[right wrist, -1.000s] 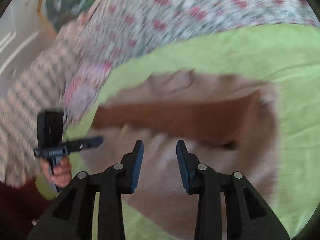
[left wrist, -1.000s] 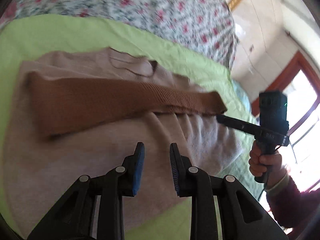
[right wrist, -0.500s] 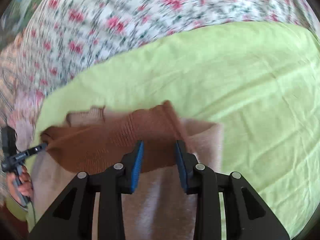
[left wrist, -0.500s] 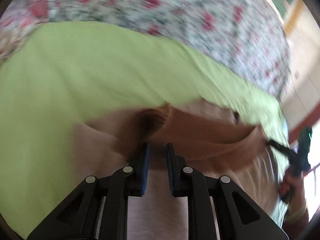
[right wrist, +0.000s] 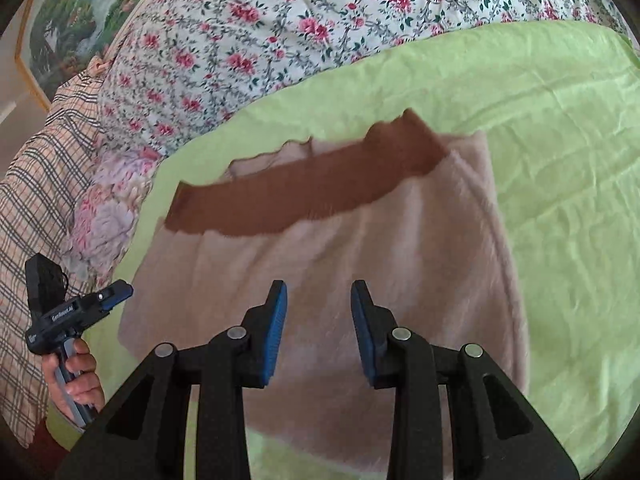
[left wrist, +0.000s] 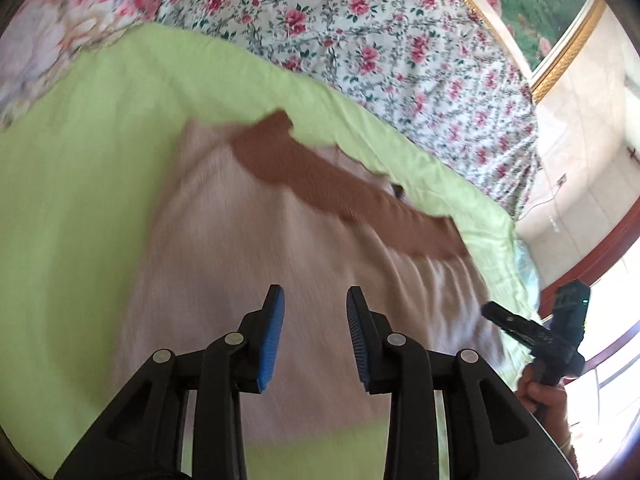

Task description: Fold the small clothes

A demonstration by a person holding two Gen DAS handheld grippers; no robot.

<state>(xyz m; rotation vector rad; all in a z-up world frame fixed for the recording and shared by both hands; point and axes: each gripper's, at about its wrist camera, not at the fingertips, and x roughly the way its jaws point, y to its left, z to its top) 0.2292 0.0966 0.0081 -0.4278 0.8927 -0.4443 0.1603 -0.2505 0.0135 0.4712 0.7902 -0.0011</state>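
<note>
While the pale pink garment [right wrist: 344, 248] lay flat on the green sheet [right wrist: 568, 184], its brown ribbed band [right wrist: 304, 184] ran crosswise along the far edge, long axis left to right. The right gripper [right wrist: 319, 300] and left gripper [left wrist: 315, 304] both hovered above it, jaws parted and holding nothing. Only the right wrist view showed a plaid cloth [right wrist: 36, 184] beside the floral quilt [right wrist: 280, 24].
</note>
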